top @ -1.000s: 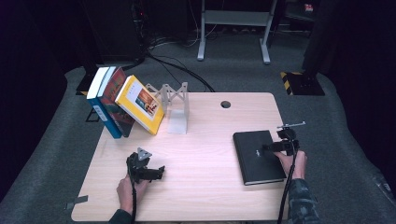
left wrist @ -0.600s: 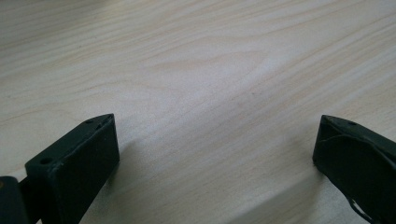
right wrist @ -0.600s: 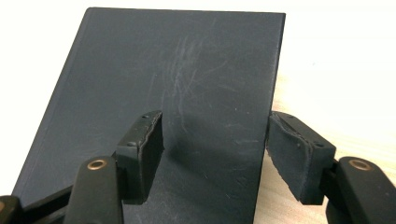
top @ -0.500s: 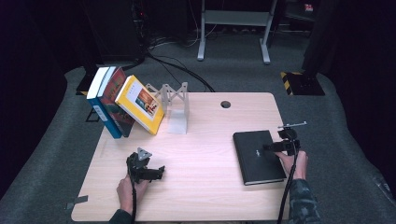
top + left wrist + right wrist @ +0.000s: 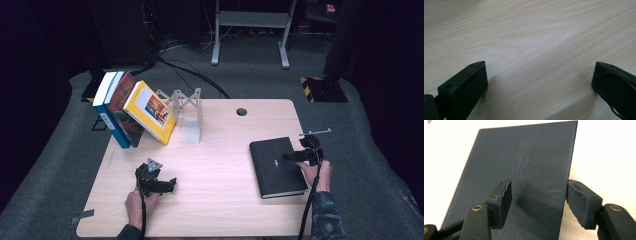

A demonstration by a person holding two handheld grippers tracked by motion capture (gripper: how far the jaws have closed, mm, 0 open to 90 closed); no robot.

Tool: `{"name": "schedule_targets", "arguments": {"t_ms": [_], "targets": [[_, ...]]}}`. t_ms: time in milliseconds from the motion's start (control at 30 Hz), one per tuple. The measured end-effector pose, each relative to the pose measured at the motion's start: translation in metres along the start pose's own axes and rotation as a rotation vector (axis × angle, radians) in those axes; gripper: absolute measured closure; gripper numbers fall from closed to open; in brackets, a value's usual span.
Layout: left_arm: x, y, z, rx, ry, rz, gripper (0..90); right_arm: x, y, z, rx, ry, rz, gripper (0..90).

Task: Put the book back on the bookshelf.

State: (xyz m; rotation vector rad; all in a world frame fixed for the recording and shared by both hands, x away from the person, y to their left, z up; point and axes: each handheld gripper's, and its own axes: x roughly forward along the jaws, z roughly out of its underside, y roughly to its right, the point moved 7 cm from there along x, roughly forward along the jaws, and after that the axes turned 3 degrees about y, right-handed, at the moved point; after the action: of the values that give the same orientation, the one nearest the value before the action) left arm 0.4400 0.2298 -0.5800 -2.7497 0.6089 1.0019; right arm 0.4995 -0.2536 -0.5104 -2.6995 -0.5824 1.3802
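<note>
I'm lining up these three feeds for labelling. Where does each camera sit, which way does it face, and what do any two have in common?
High view: fixed above the person's side, looking forward and down on the table; both hands show, with the left tool and right tool.
Left gripper view: rides on the left tool, looking along its open jaws at bare wood.
Right gripper view: rides on the right tool, looking along its open jaws at the black book.
Shared: the black book appears in the high and right gripper views.

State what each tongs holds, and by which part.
Nothing held. The left tongs gape over bare table; the right tongs are open, straddling the black book's edge.
</note>
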Motion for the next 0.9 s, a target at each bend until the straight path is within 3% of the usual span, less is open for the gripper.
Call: {"name": "schedule_targets", "arguments": {"t_ms": [100,300,533,567,733,900], "targets": [[0.000,0.000,0.000,0.004,-0.002,0.001,0.2,-0.007,-0.004,-0.005,-0.025,0.010,0.012,37.0],[0.000,0.000,0.000,0.001,0.000,0.000,0.2,-0.021,-0.013,-0.016,-0.031,0.028,-0.015,37.6],[0.000,0.000,0.000,0.004,-0.002,0.001,0.2,-0.039,-0.029,-0.030,-0.044,0.047,-0.056,41.1],[0.000,0.000,0.000,0.000,0.000,0.000,0.1,-0.041,-0.033,-0.032,-0.041,0.051,-0.083,41.5],[0.000,0.000,0.000,0.000,0.000,0.000,0.1,-0.043,-0.050,-0.044,-0.080,0.046,-0.089,42.8],[0.000,0.000,0.000,0.005,-0.002,0.001,0.2,-0.040,-0.064,-0.057,-0.088,0.034,-0.089,46.3]]}}
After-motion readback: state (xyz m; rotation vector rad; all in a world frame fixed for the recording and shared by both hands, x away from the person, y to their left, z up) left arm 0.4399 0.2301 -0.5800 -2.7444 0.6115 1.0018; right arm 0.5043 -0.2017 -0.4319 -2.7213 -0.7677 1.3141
